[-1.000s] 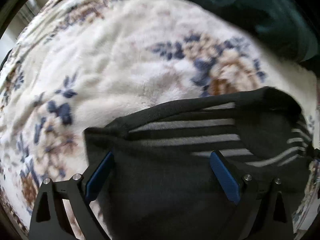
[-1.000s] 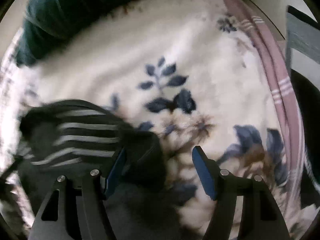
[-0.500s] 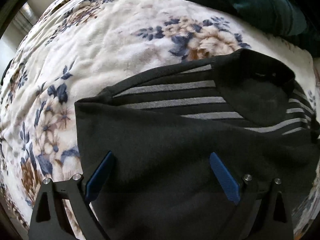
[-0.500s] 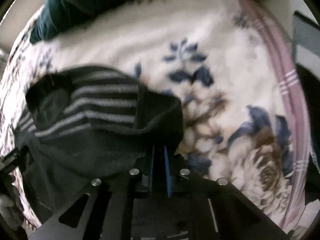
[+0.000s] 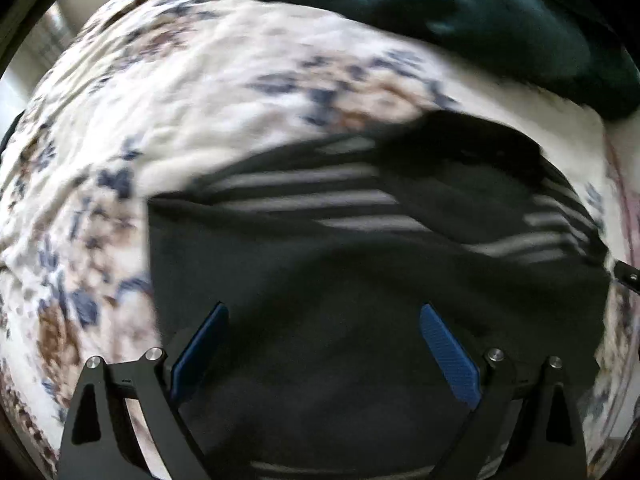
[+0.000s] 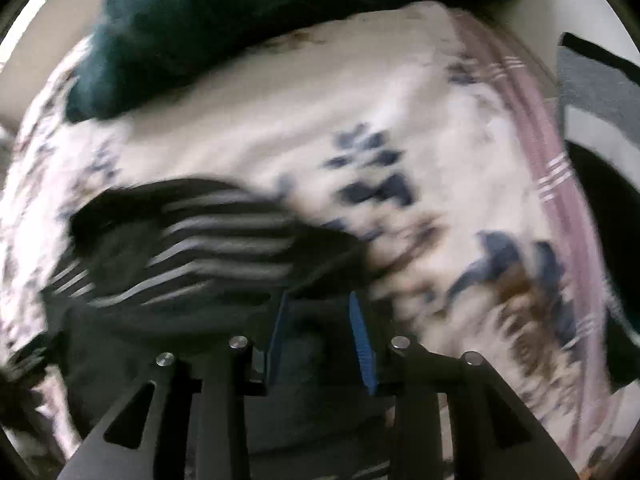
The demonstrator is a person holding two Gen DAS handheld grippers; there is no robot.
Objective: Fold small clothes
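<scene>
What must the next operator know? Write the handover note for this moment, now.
Left gripper: open wide, above the plain dark panel of the striped top, gripping nothing.
Right gripper: jaws have just been opening; the top's dark edge lies between the pads, apparently unclamped.
The top lies on the floral blanket; a dark green cloth heap sits beyond it.
Done: a plain panel seems laid over part of the stripes.
Left: finish and flatten the folds.

Soft daylight, no glare; both views motion-blurred, fisheye-bent at dark rims; claws sharp.
</scene>
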